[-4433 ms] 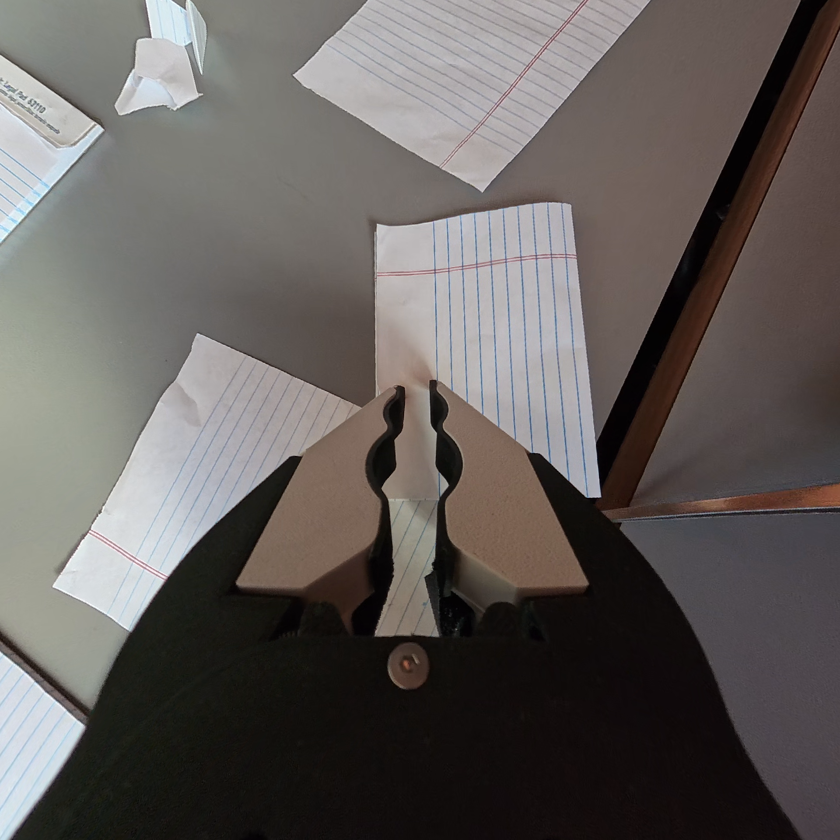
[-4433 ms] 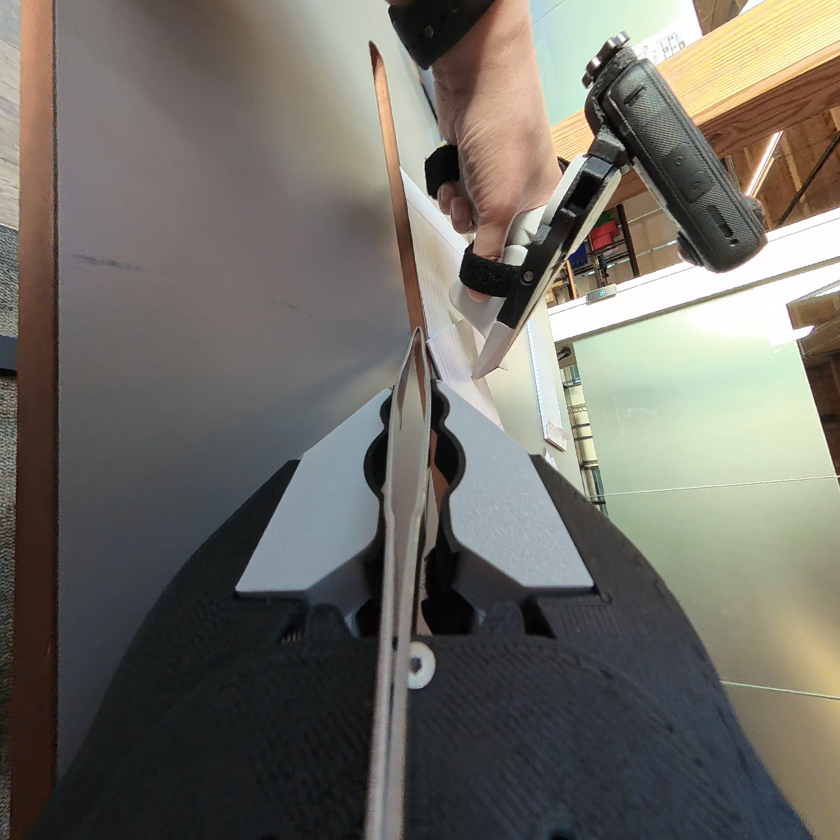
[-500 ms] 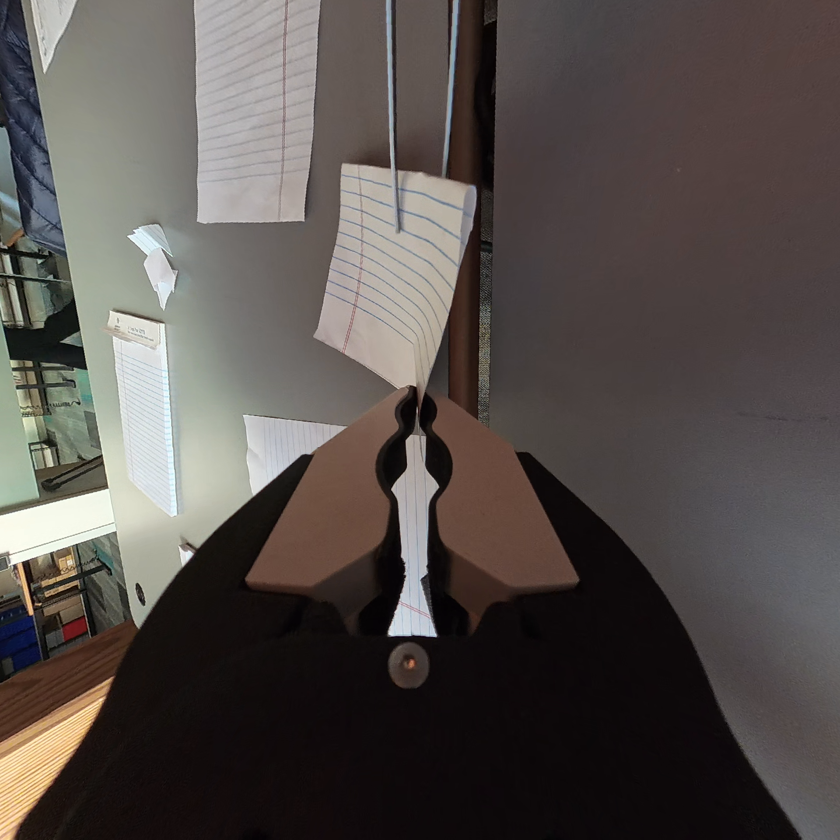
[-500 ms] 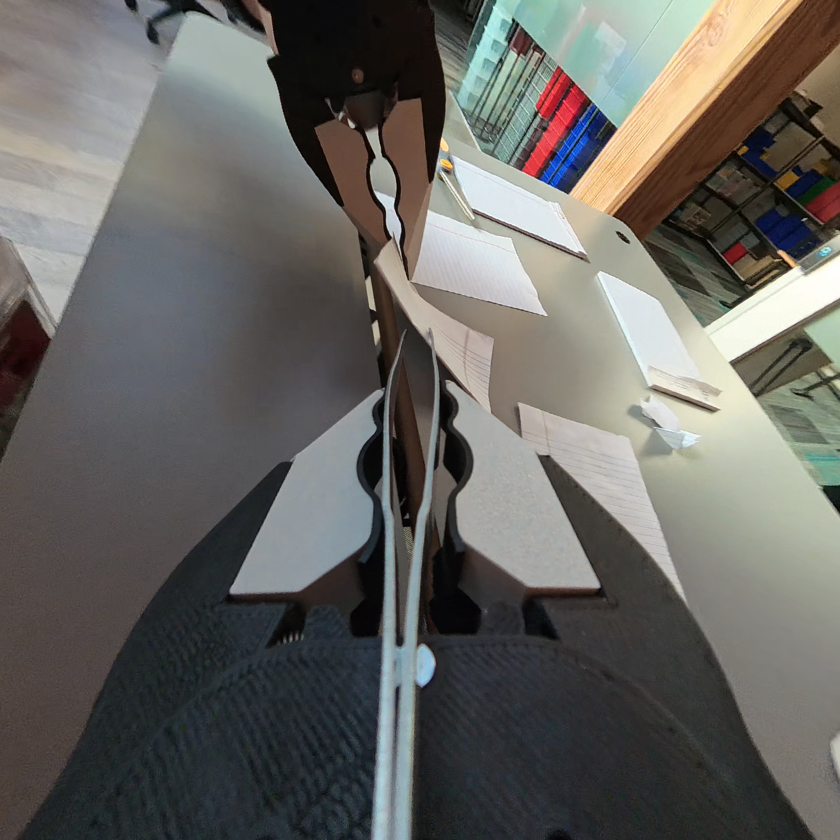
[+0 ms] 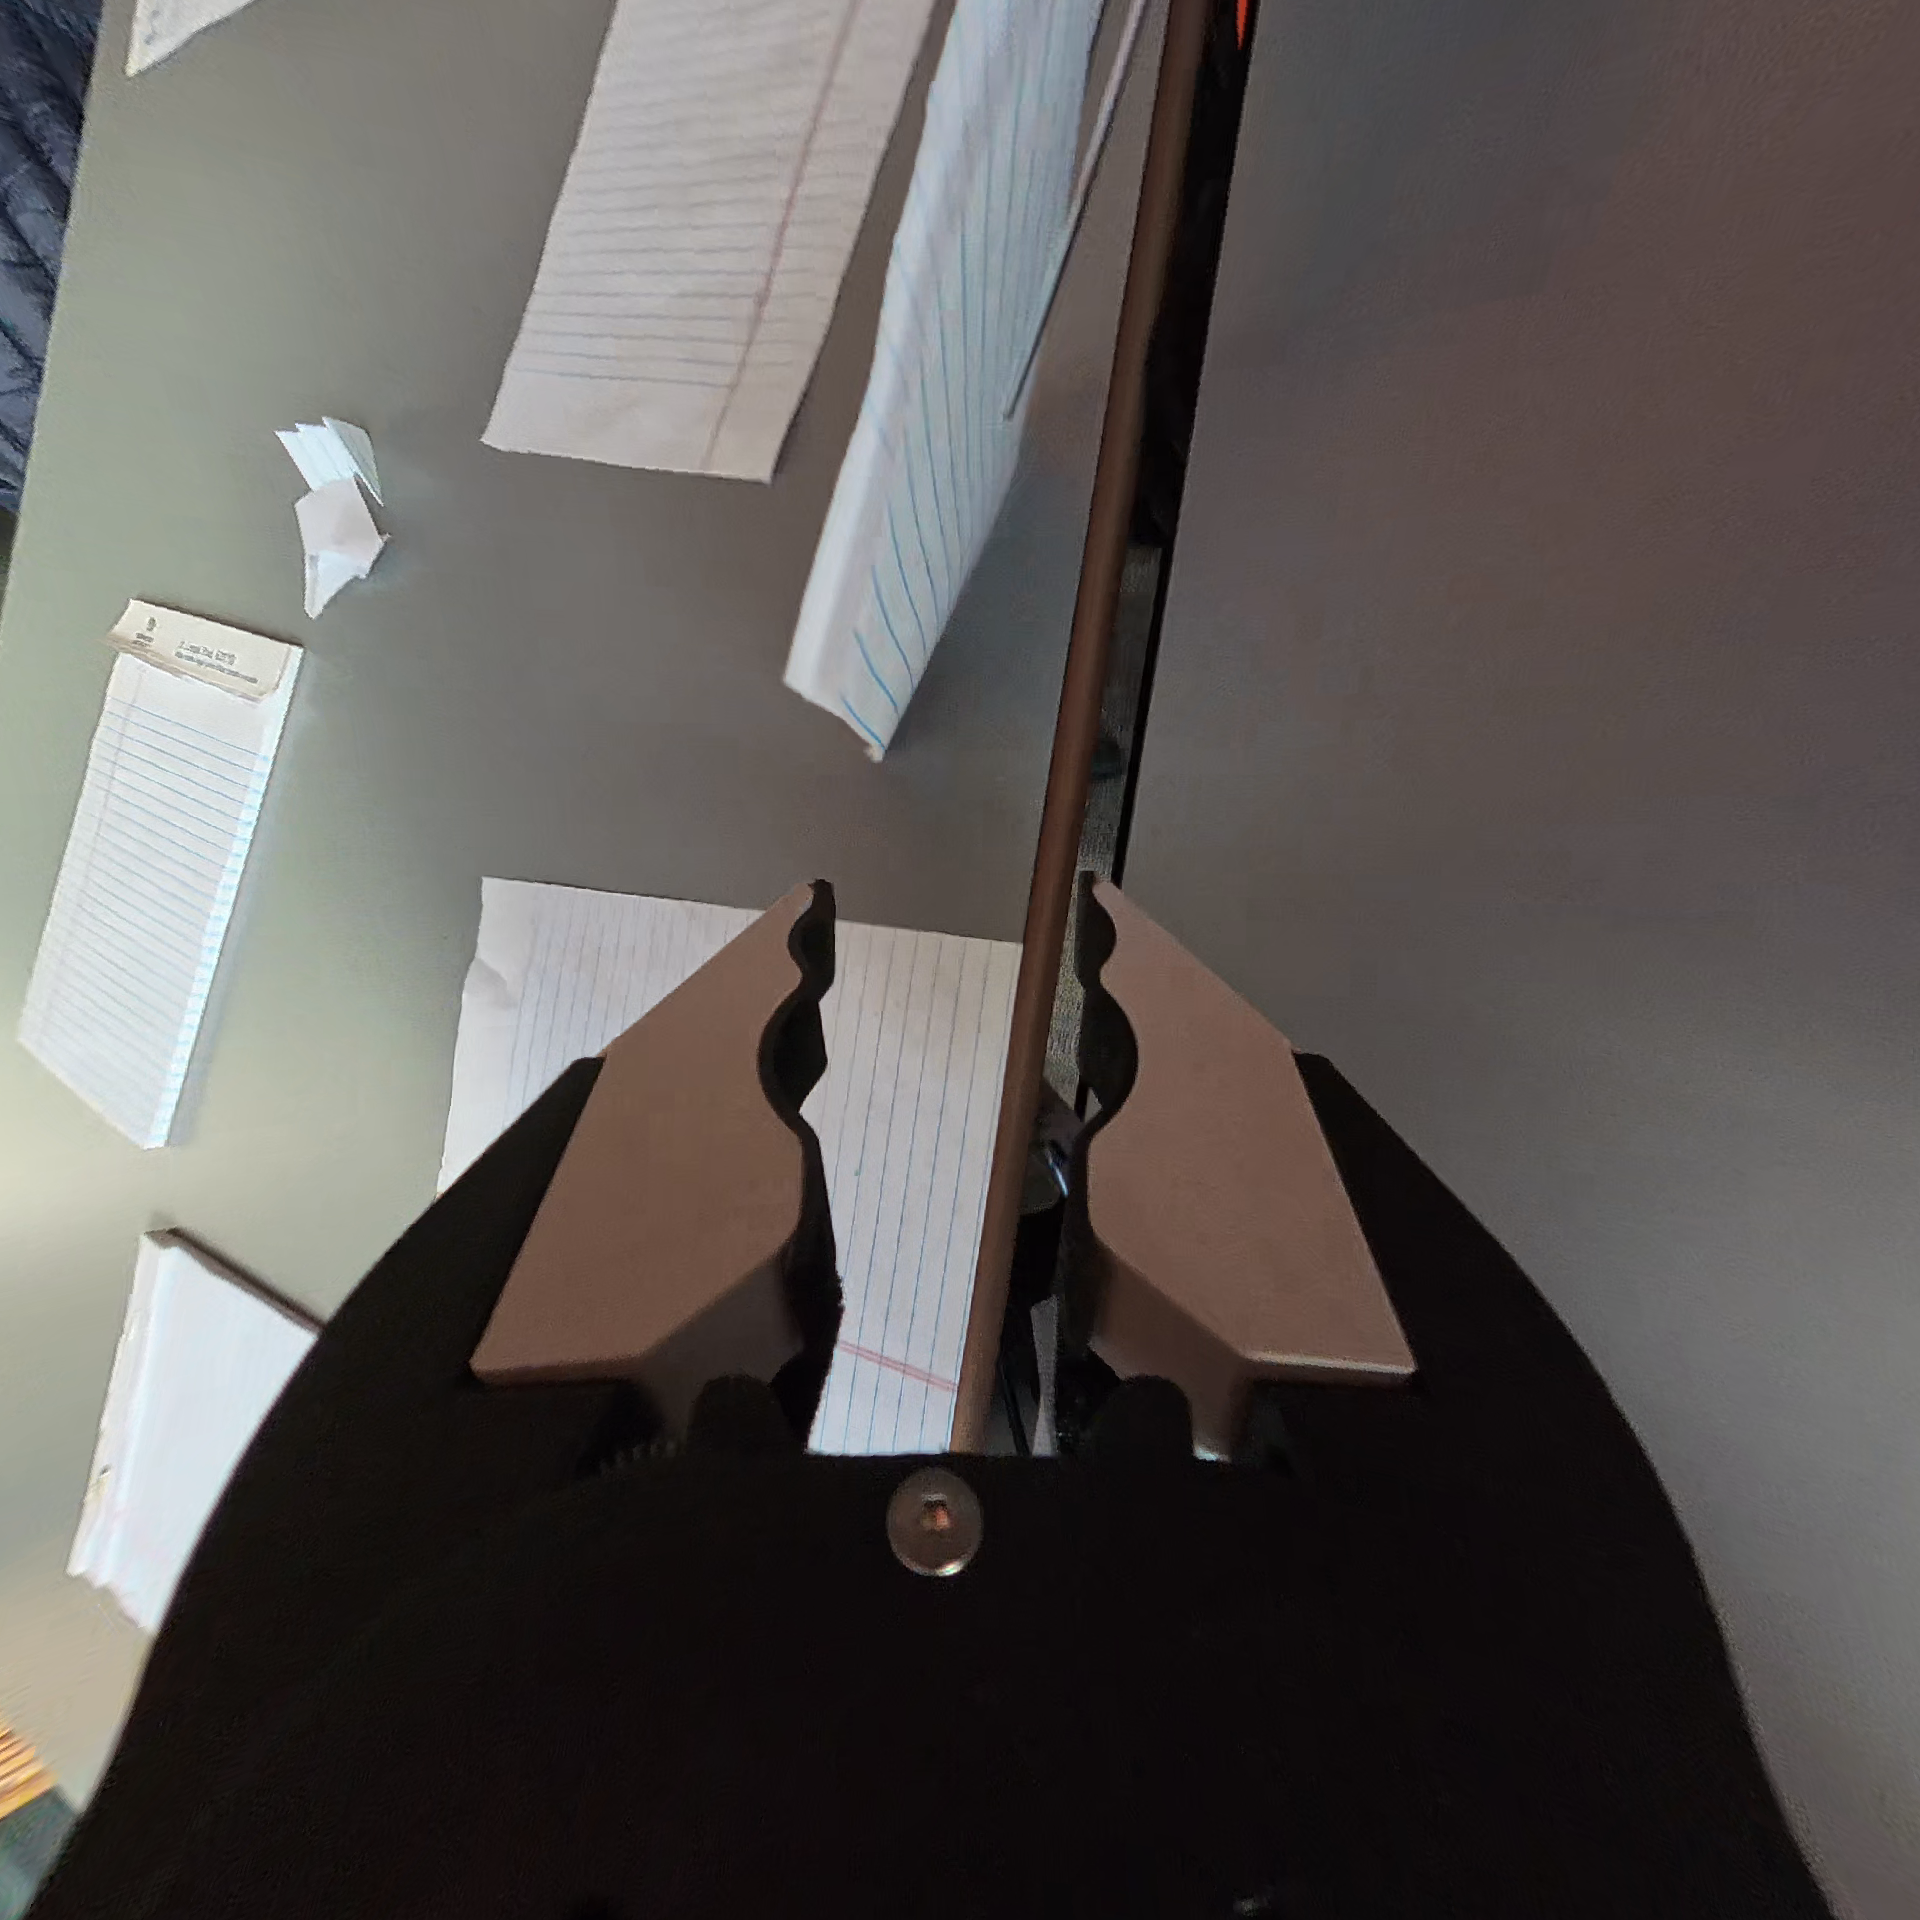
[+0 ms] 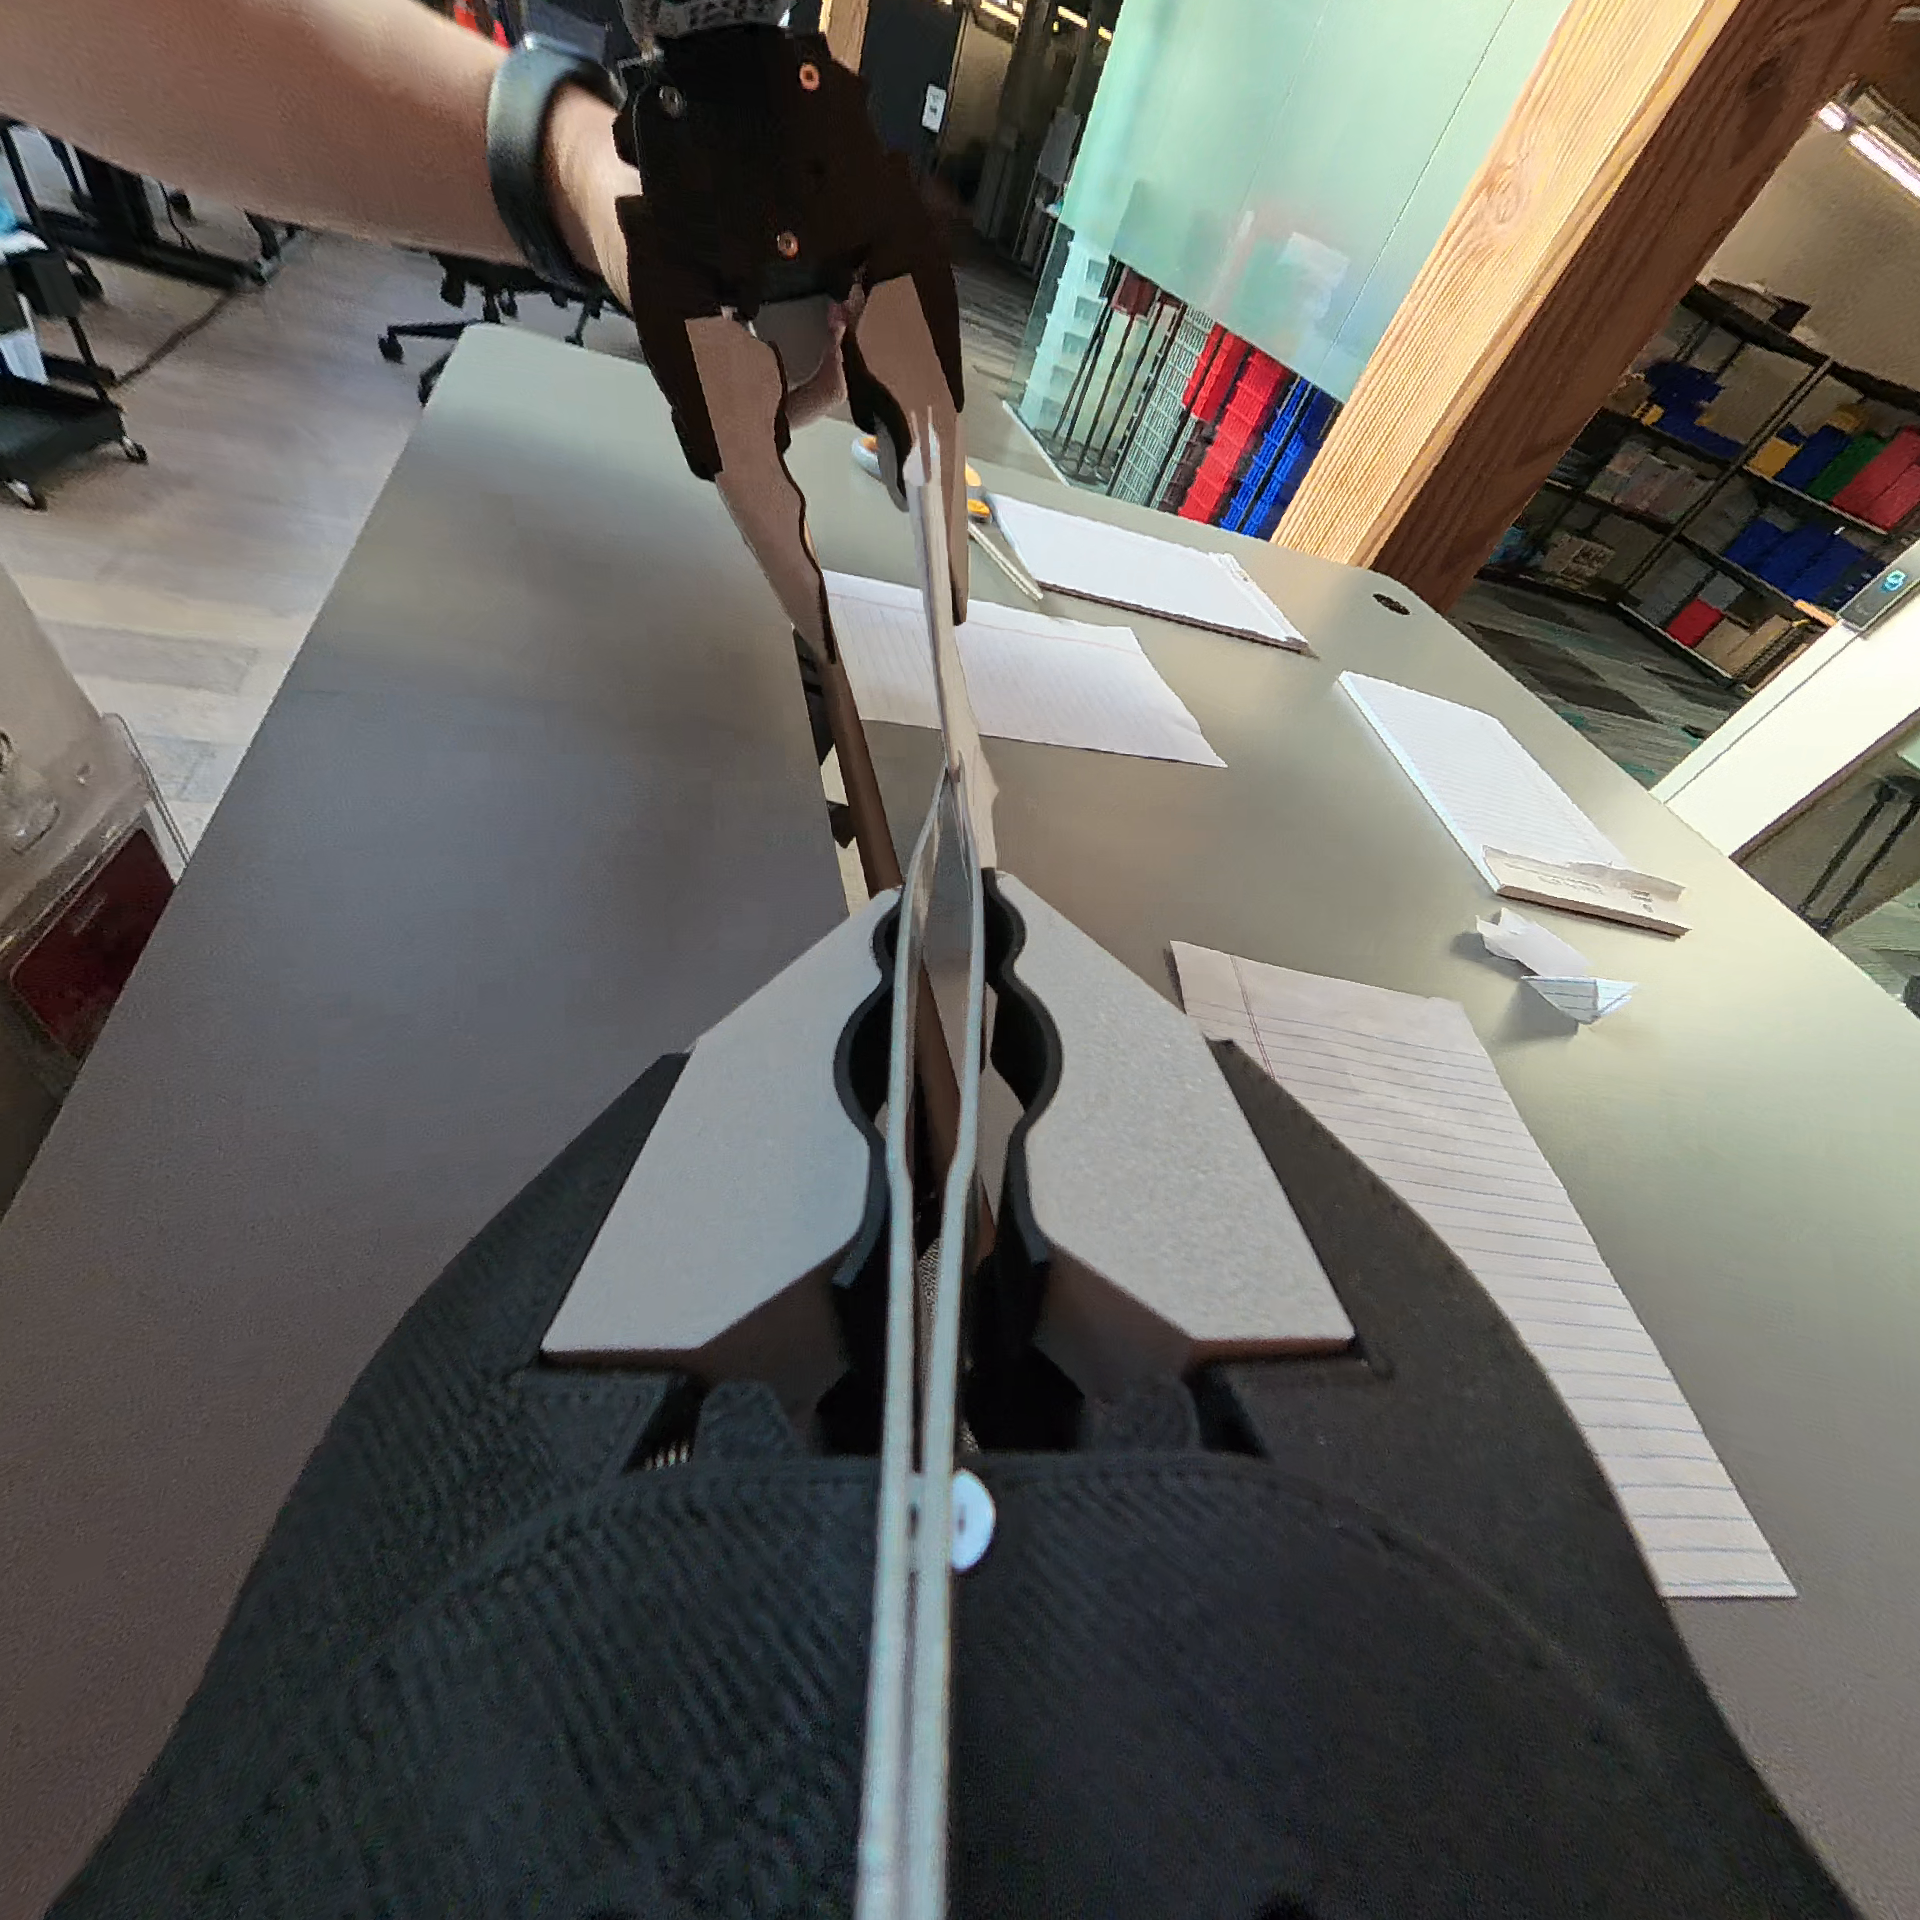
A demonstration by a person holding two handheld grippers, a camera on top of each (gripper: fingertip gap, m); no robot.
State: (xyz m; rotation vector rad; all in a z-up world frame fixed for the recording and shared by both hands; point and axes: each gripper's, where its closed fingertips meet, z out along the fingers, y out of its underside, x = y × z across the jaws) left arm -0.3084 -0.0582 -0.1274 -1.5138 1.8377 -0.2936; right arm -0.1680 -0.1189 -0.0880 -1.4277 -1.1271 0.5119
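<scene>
The left gripper has its fingers spread wide and nothing between them. Through the gap its own view shows a lined sheet lying flat on the grey table, with the brown table edge running from 6 o'clock up to 12 o'clock. In the right wrist view the same left gripper sits at 12 o'clock, pointing down at the table, and a forearm with a black wristband comes in from 10 o'clock. The right gripper has its fingers drawn in close on a pair of scissors, which run lengthwise between them with the blades slightly parted and pointing out past the fingertips. A paper strip is caught at the blade tips and stands up, seen edge-on, toward 12 o'clock. It passes in front of the left gripper's fingers, and whether it touches them I cannot tell. In the left wrist view this paper strip hangs at 12 o'clock, well clear of the open fingers. On the table, that view has another loose sheet at 11 o'clock, a crumpled scrap at 10 o'clock and a notepad at 9 o'clock. The right wrist view has the scrap and notepad at 3 o'clock.
</scene>
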